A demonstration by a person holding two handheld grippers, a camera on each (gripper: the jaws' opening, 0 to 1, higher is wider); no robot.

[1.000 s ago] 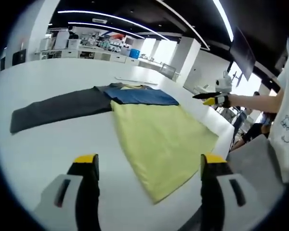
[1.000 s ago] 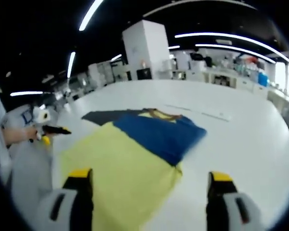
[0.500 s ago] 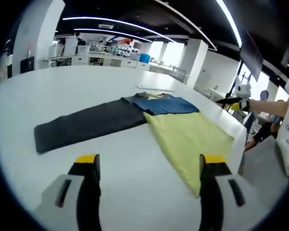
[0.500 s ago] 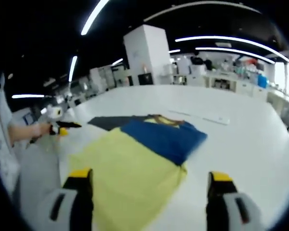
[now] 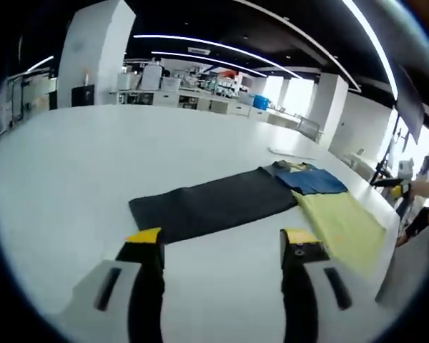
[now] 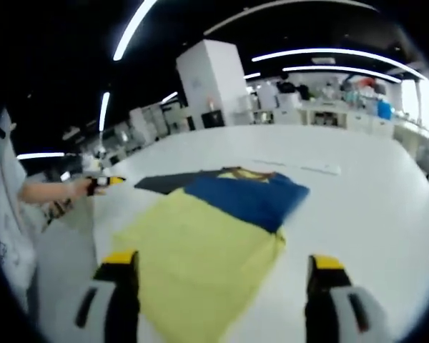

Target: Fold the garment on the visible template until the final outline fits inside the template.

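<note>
Left gripper (image 5: 222, 246) hangs w/ jaws apart, nothing between them, above the white table (image 5: 71, 164). Ahead lies the garment (image 5: 272, 204) — dark sleeve stretched left, blue and yellow panels to the right. Right gripper (image 6: 218, 268) also spread and empty, over the yellow panel's near edge. Cloth looks thin, limp, light — prob. best pinched at sleeve end or a hem corner. Can't make out a template.

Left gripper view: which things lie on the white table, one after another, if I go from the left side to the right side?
Dark grey cloth → blue part of the garment → yellow part of the garment → the other gripper, held at the table's right edge.
</note>
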